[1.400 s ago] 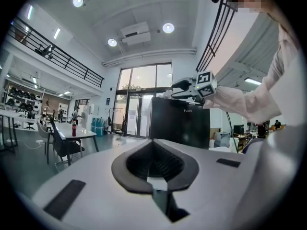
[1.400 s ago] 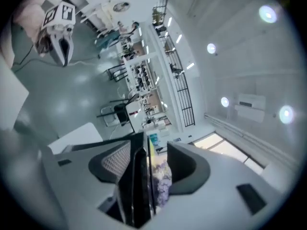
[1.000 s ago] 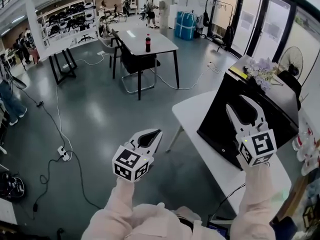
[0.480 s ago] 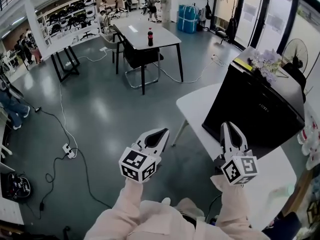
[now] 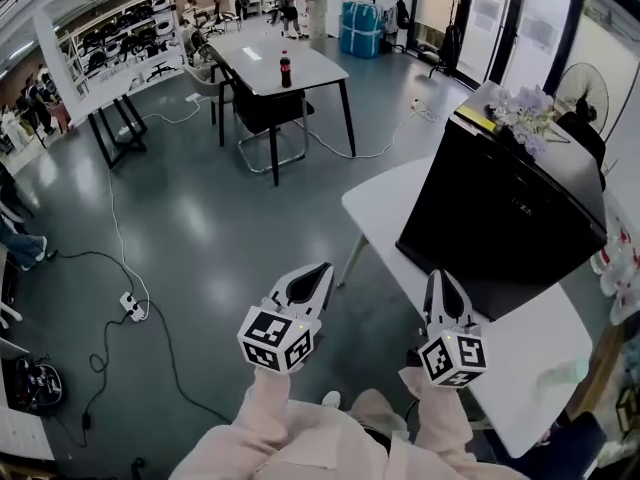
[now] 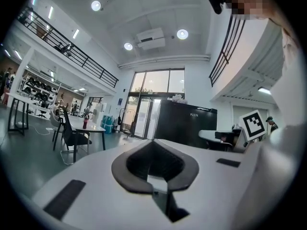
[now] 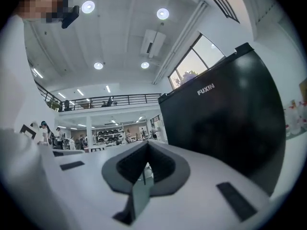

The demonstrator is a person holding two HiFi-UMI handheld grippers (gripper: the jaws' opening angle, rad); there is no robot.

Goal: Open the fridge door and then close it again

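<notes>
A: White left gripper [image 5: 316,271], how is it?
B: Jaws together, empty, above the floor [image 5: 220,228].
A: Right gripper [image 5: 441,280]?
B: Jaws just closed tip to tip on nothing, near the table [image 5: 520,363] edge. Black fridge [image 5: 500,218] stands beyond on it, door shut, untouched

Pale pink sleeves [image 5: 265,413]; white left gripper [image 5: 318,270], right gripper [image 5: 437,277]; black-white marker cubes [image 5: 275,339].

Fridge [image 7: 225,128] fills the right gripper view, its right side lost in the dark lens rim. Head view next: its body hides much of the counter [image 5: 525,343], and the bottle [image 5: 285,69] on the far table [image 5: 312,64] is too small to read.
</notes>
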